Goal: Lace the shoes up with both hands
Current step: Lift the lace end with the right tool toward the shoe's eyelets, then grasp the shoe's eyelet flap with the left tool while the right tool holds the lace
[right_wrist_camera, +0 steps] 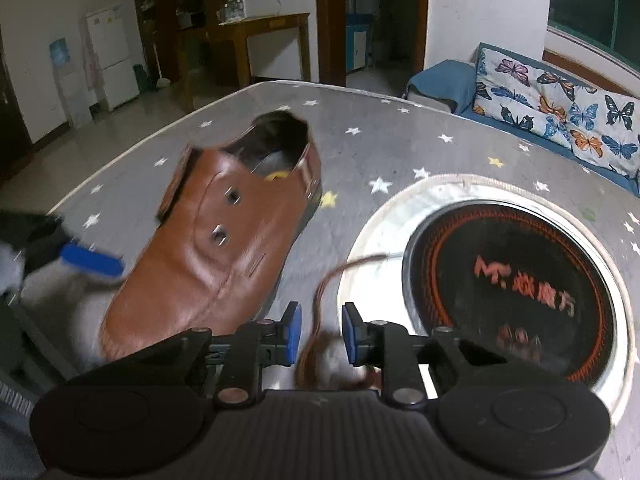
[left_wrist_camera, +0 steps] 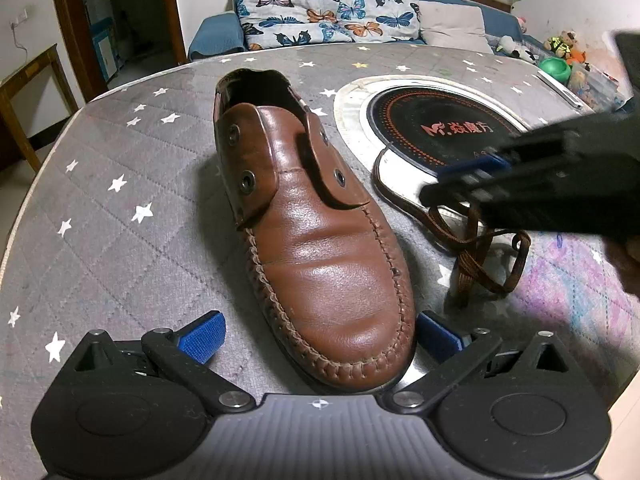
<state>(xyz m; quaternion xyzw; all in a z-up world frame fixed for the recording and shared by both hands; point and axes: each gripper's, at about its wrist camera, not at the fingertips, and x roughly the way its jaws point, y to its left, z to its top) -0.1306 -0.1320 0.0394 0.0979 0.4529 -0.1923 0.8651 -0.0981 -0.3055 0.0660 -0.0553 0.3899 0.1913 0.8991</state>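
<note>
Both grippers gape: left gripper (left_wrist_camera: pixel 320 334) straddles the shoe (left_wrist_camera: pixel 316 236); right gripper (right_wrist_camera: pixel 320 334) perhaps brackets the lace (right_wrist_camera: pixel 320 320) beside the cooktop (right_wrist_camera: pixel 508 292).

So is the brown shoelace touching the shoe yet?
Apart. In the left wrist view the shoelace lies piled on the table beside the shoe, with bare grey tablecloth showing between them, and the eyelets are empty.

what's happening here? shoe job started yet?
A person holds a tool in each hand over a table with a brown leather shoe on it. The shoe's eyelets are bare; the brown lace lies loose in a heap beside it, partly on the round cooktop. The left tool is open, straddling the toe. The right tool is open around the lace, not yet clamped. No threading done so far.
</note>
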